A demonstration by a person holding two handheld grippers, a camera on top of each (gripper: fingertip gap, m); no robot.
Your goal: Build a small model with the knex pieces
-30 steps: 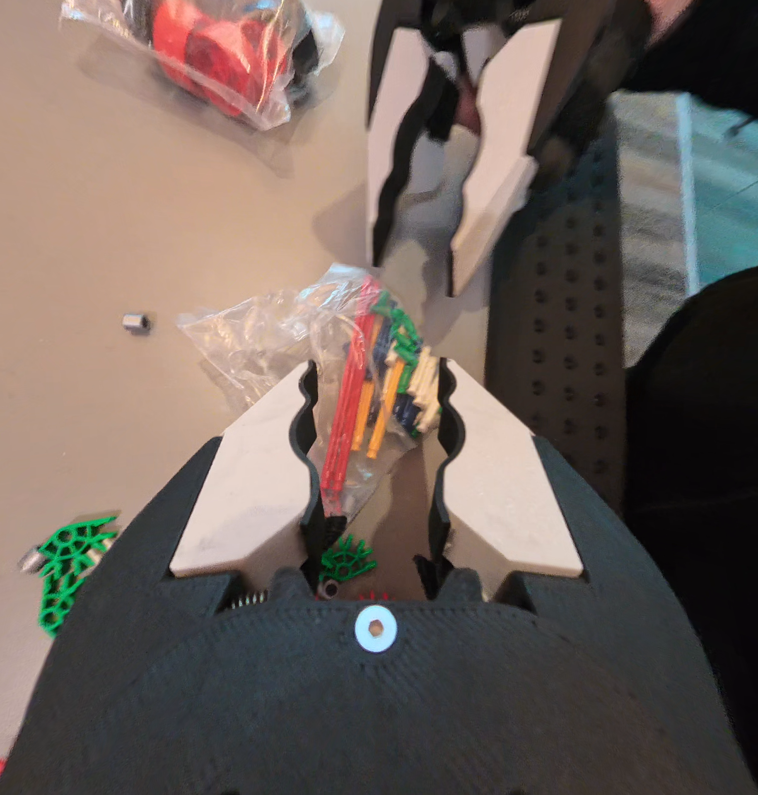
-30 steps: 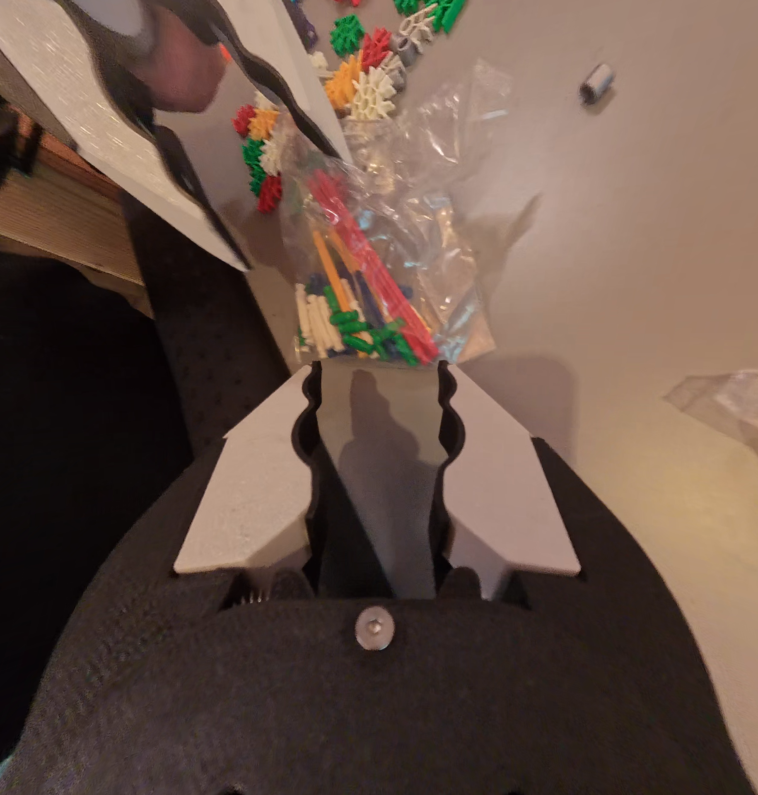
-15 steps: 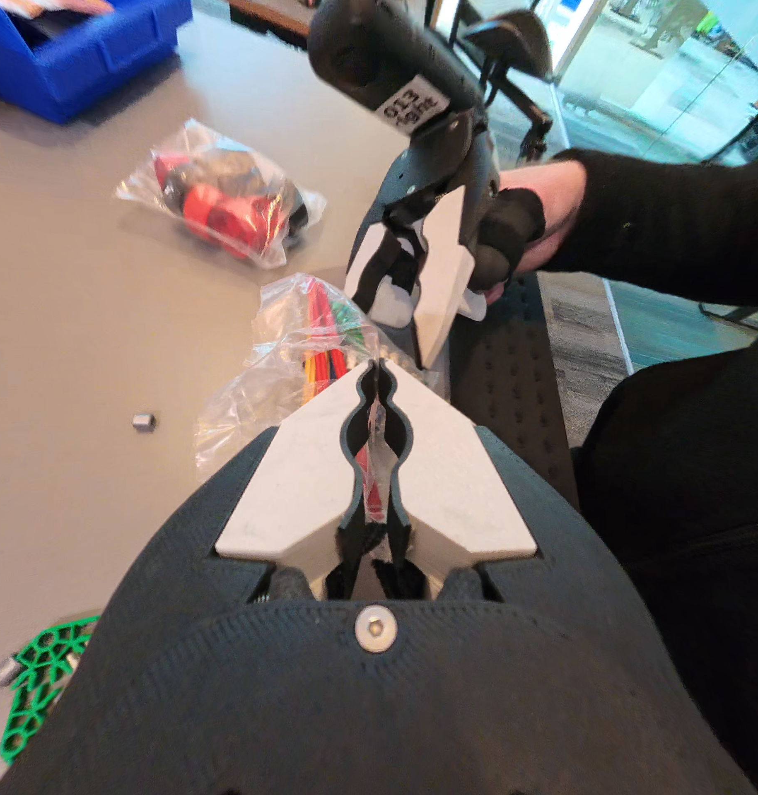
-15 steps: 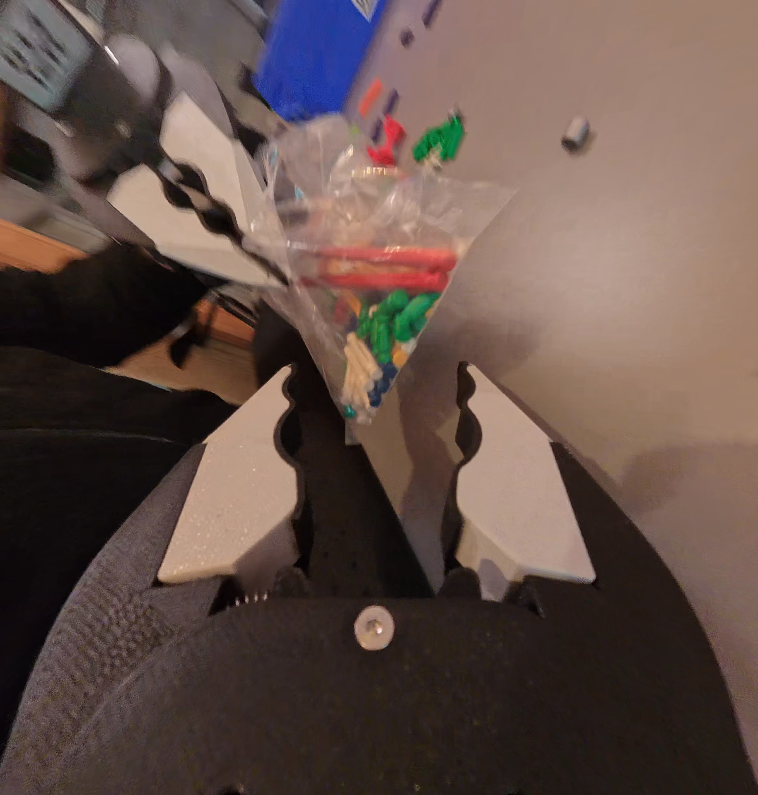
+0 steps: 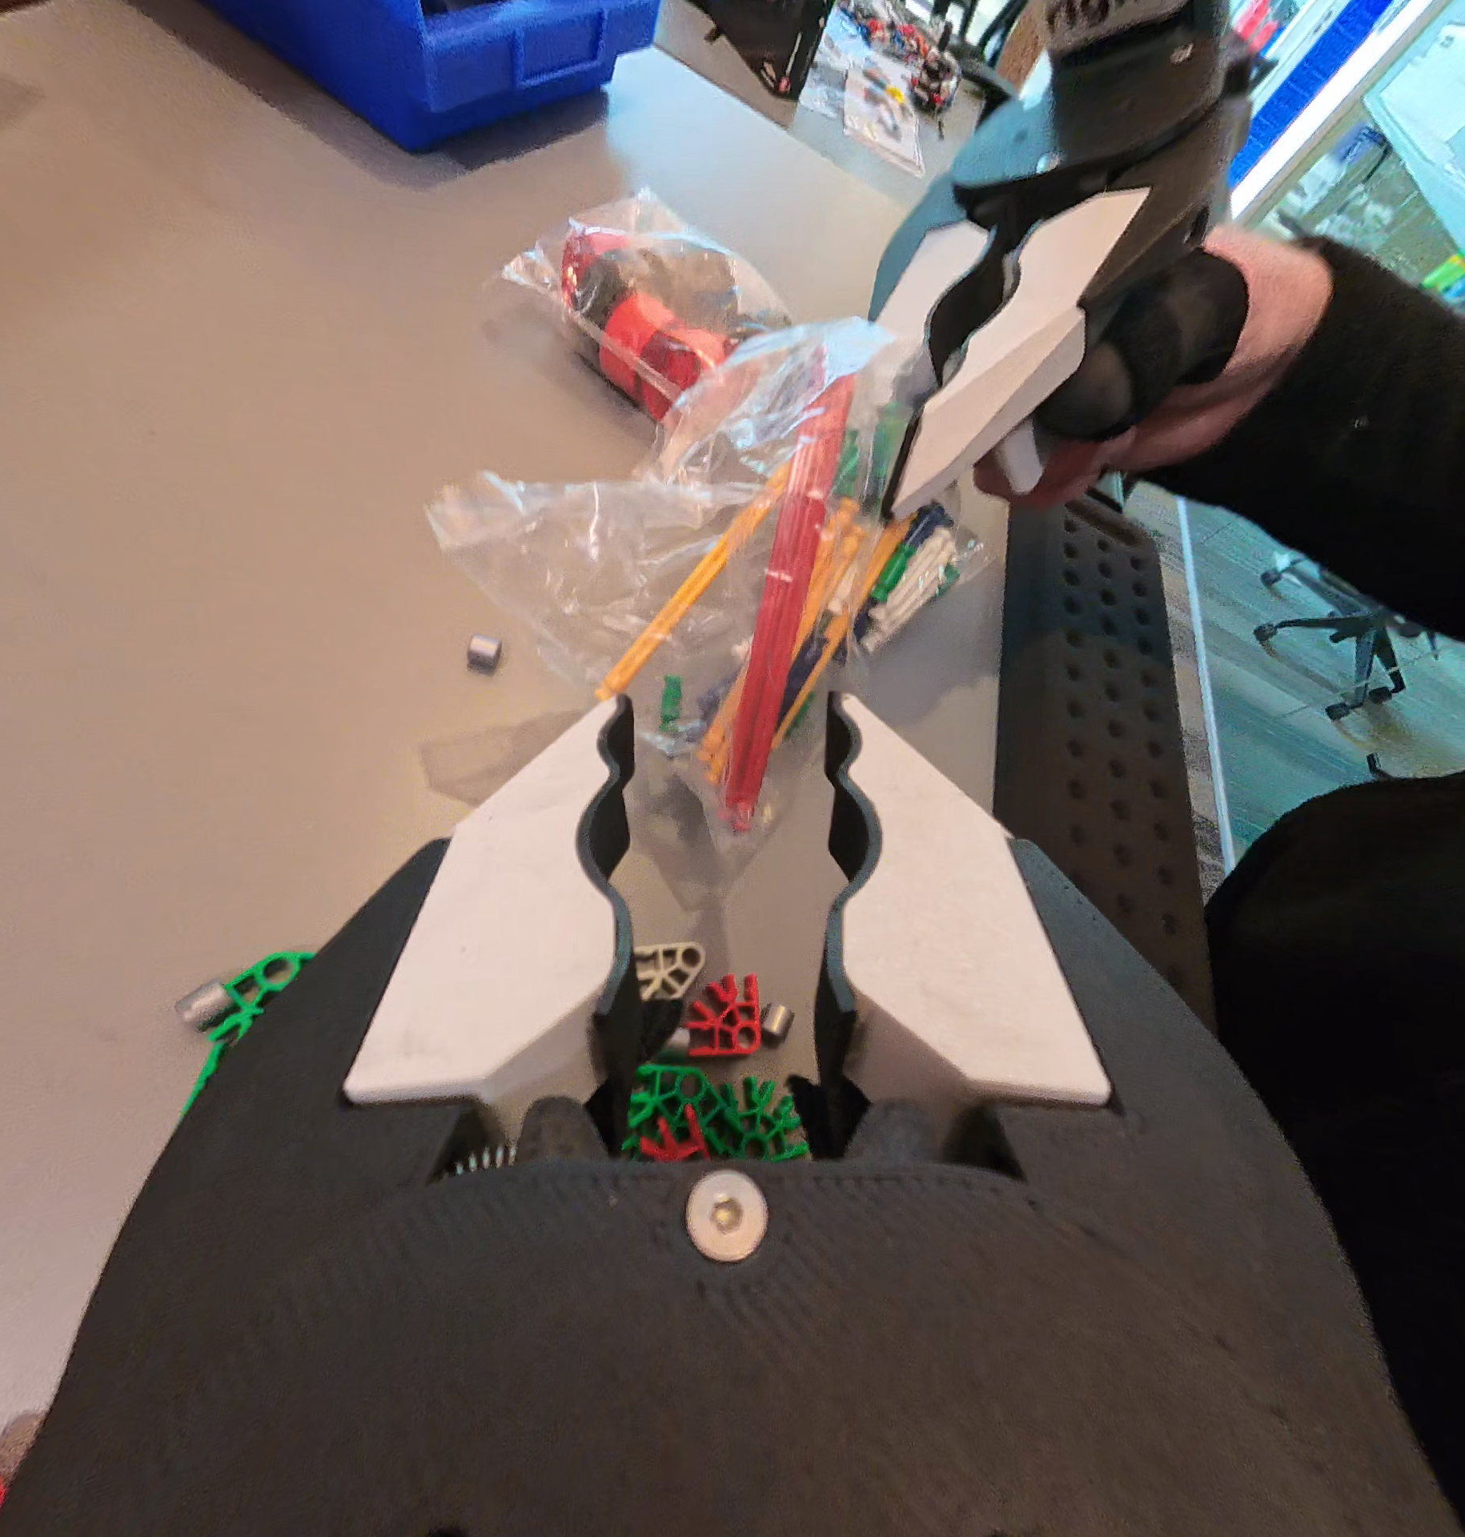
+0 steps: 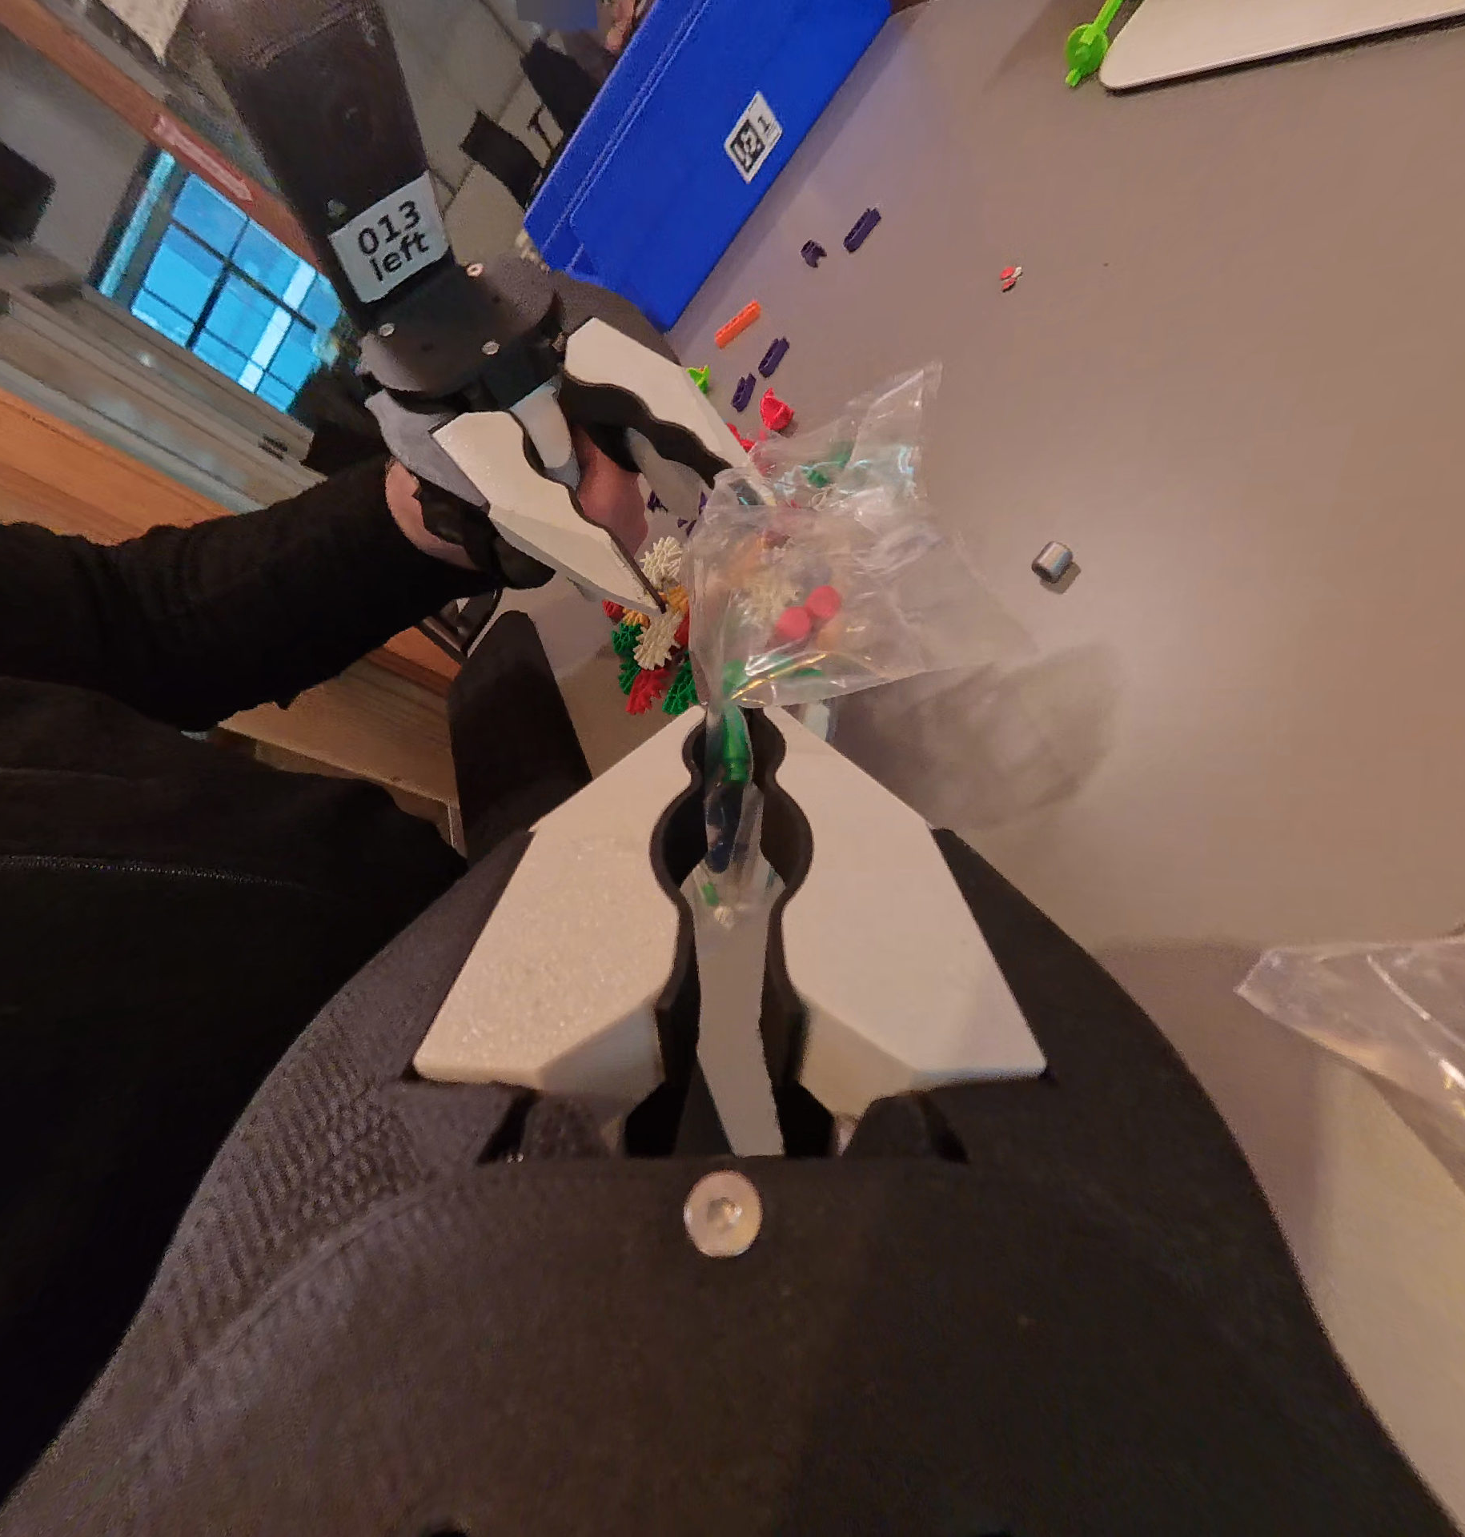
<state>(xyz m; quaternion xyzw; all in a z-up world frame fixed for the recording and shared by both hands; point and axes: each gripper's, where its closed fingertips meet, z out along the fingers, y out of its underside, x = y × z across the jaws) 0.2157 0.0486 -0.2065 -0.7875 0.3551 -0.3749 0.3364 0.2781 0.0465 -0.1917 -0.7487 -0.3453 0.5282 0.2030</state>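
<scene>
A clear plastic bag of coloured rods [image 5: 762, 565] hangs tilted above the grey table [image 5: 213, 499]. My right gripper [image 6: 733, 724] is shut on one end of the bag [image 6: 829, 582]; it also shows in the left wrist view [image 5: 900, 503], pinching the bag's upper right part. My left gripper [image 5: 727, 707] is open, with the bag's lower end between its fingertips, not clamped. In the right wrist view the left gripper [image 6: 700, 541] is open beside the bag. An orange rod [image 5: 688, 599] slants out to the left in the bag.
Loose red, green and white connectors [image 5: 712, 1106] lie under the left gripper. A second bag of red and black parts [image 5: 654, 324] lies farther back, with a blue bin [image 5: 480, 50] behind. A small grey cylinder [image 5: 484, 653] and a black perforated edge strip [image 5: 1087, 665] are near. The tips of one gripper are about 7 cm away from the tips of the other. My left gripper's tips are some 9 cm from the small grey cylinder [image 5: 484, 653]. It turns up in the right wrist view [image 6: 1046, 556] as well.
My left gripper, shut on the bag half a second ago, has opened. My right gripper has closed on the bag's other end, and the bag now hangs from it.
</scene>
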